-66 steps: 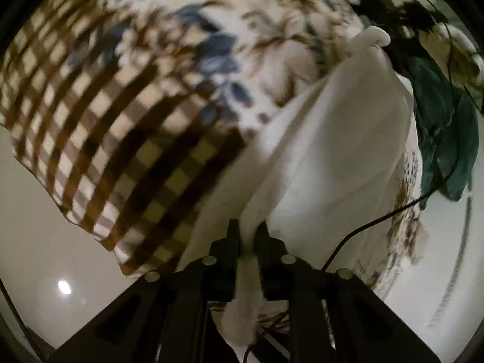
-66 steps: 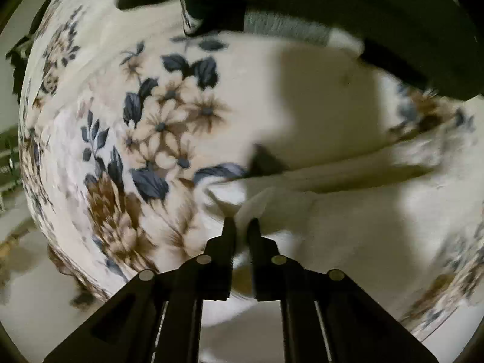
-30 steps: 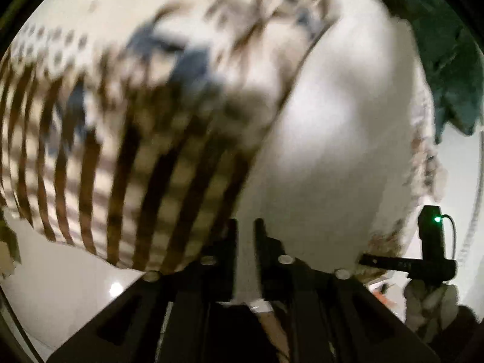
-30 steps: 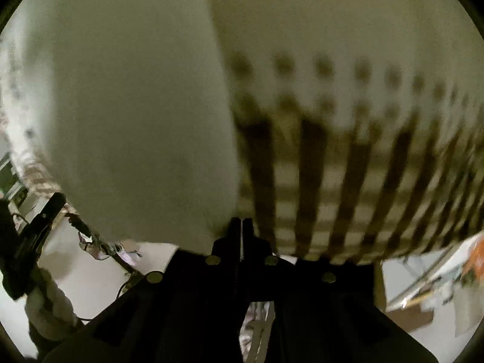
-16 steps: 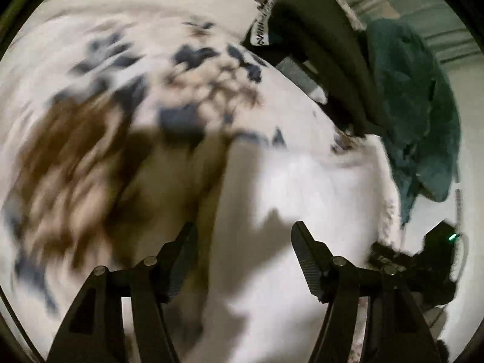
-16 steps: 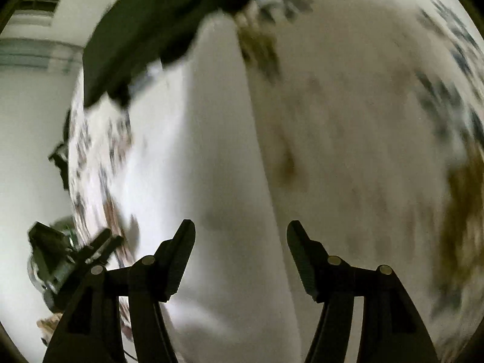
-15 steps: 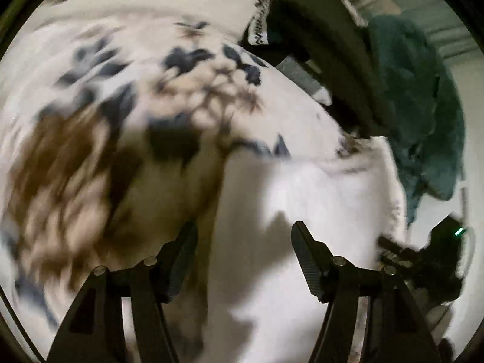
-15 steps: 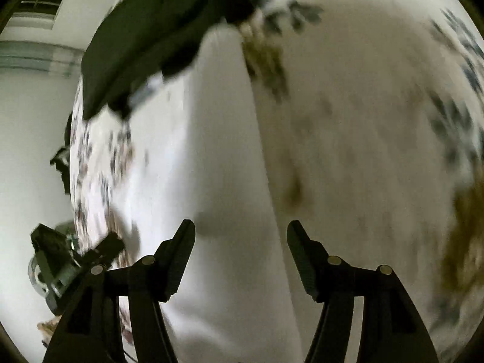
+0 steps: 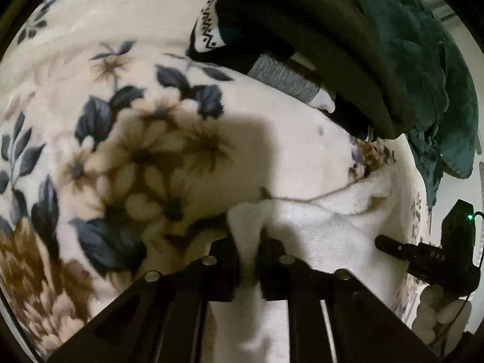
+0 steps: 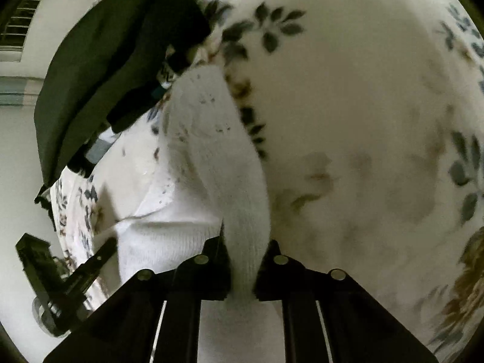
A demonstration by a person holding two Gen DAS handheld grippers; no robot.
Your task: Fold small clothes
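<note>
A white knitted garment (image 9: 326,236) lies on a floral blanket (image 9: 127,139). My left gripper (image 9: 246,239) is shut on a bunched edge of it, low over the blanket. In the right wrist view the same white garment (image 10: 193,163) stretches away, and my right gripper (image 10: 246,251) is shut on a ribbed fold of it. The right gripper also shows at the right edge of the left wrist view (image 9: 423,254); the left one shows at the lower left of the right wrist view (image 10: 75,275).
A pile of dark clothes (image 9: 302,39) with a grey-and-white sock (image 9: 287,81) lies at the far side of the blanket. A dark green blanket (image 9: 423,75) is heaped behind it. The dark pile also shows in the right wrist view (image 10: 115,69).
Half a second ago both grippers were open above the laid-down white garment. Now both have closed on its edge, low over the blanket.
</note>
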